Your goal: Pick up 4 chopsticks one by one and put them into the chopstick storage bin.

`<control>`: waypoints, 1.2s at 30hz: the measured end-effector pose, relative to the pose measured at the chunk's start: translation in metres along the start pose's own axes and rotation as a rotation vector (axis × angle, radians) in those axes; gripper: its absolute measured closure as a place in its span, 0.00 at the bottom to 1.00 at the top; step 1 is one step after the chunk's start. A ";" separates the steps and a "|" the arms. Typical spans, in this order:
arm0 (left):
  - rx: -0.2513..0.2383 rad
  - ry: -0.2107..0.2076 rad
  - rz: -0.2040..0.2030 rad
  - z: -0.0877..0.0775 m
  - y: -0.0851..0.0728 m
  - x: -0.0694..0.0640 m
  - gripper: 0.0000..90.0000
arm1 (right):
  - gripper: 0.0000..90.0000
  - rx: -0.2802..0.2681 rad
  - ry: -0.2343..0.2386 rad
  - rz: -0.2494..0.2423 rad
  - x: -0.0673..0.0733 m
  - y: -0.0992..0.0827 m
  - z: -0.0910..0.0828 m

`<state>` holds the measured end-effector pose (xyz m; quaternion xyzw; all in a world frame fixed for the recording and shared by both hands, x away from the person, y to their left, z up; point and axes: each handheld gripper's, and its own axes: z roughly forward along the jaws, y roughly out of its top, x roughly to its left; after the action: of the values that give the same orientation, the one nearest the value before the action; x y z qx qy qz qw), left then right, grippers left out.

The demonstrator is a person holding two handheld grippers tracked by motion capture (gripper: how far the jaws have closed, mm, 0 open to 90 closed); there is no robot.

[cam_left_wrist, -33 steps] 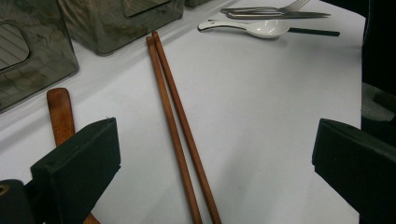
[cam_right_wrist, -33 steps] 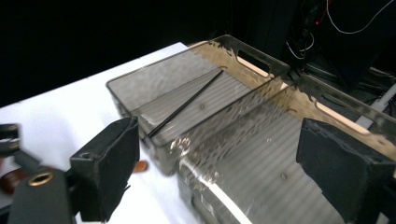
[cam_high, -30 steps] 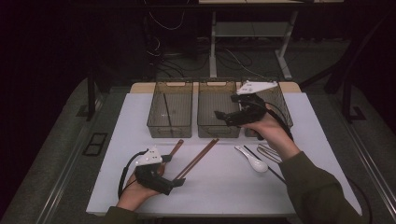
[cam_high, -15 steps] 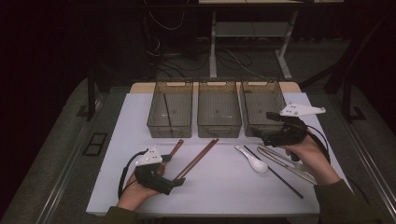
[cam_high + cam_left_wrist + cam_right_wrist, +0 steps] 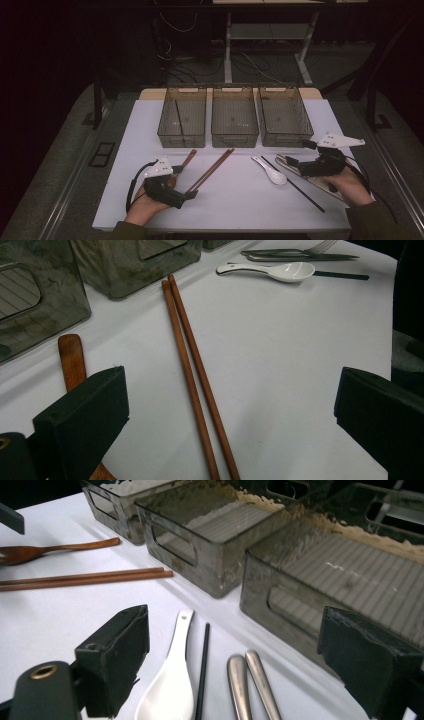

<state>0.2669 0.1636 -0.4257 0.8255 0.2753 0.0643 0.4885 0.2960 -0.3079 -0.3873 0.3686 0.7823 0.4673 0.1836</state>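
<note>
While both hands rest low at the table's near edge, the scene reads as cutlery sorting, judging by the three bins beyond.

Left gripper [image 5: 190, 196]: at about 7 o'clock on the white table [image 5: 235, 200], jaws spread wide and holding nothing; in the left gripper view they straddle the wooden chopsticks [image 5: 197, 375], likely lining up to pinch the pair together.

Wooden chopsticks: lying side by side and touching, running from the left gripper toward 1 o'clock, tips near the middle bin; flat on the table, not yet lifted.

Wooden spoon [image 5: 186, 161]: just beside the chopsticks at their 10 o'clock, its handle passing under the left jaw in the left gripper view.

Right gripper [image 5: 294, 165]: at about 4 o'clock, jaws released and empty, hovering over the metal cutlery [image 5: 252, 685], probably choosing its next piece.

White spoon [image 5: 270, 170]: near the table's centre-right, bowl toward the person, just beside a single black chopstick [image 5: 295, 184] lying diagonally.

Metal cutlery: grouped at the right edge beneath the right gripper; a fork shows among it in the left gripper view.

Left bin [image 5: 182, 142]: at 11 o'clock, with one dark stick leaning inside, which suggests chopsticks belong there.

Middle bin [image 5: 234, 141] and right bin [image 5: 285, 141]: at 12 and 1 o'clock, nothing visible inside.

Writing: no brand, label or lettering is legible anywhere.
</note>
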 end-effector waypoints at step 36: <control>0.006 -0.005 0.009 0.000 0.001 -0.002 0.00 | 0.40 0.264 -0.001 0.058 -0.003 -0.063 -0.016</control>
<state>0.2659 0.1625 -0.4245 0.8282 0.2708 0.0637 0.4864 0.2622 -0.3382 -0.4340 0.4124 0.8258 0.3654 0.1204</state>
